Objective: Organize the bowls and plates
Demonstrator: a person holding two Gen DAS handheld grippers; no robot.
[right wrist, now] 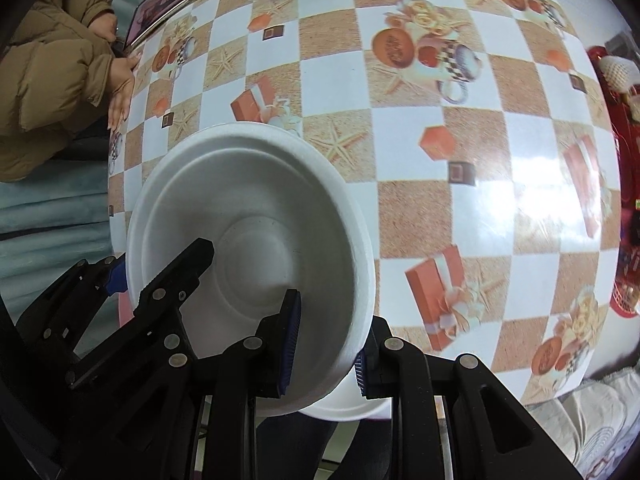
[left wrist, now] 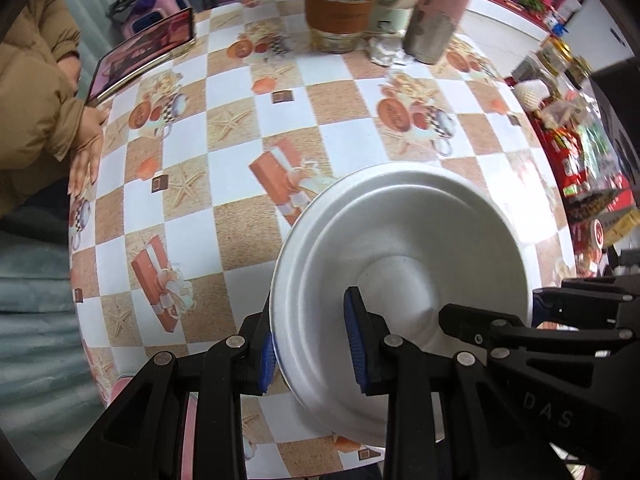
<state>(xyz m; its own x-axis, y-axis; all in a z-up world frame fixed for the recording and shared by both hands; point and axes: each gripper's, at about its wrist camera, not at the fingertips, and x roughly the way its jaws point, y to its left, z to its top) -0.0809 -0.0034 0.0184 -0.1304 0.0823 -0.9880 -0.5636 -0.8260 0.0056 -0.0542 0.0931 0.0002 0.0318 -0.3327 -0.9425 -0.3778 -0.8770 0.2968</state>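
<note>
Both the left gripper (left wrist: 312,344) and right gripper (right wrist: 326,344) pinch opposite rims of the bowl (left wrist: 404,248), held above the bench (left wrist: 240,128); it looks light, thin and crushable, so rim holds suit.

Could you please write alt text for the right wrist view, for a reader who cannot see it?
The right tongs pinch the rim of a white bowl above a checkered tablecloth, while the left tongs grip its opposite rim. A person's hand rests at the table's far left edge.
</note>
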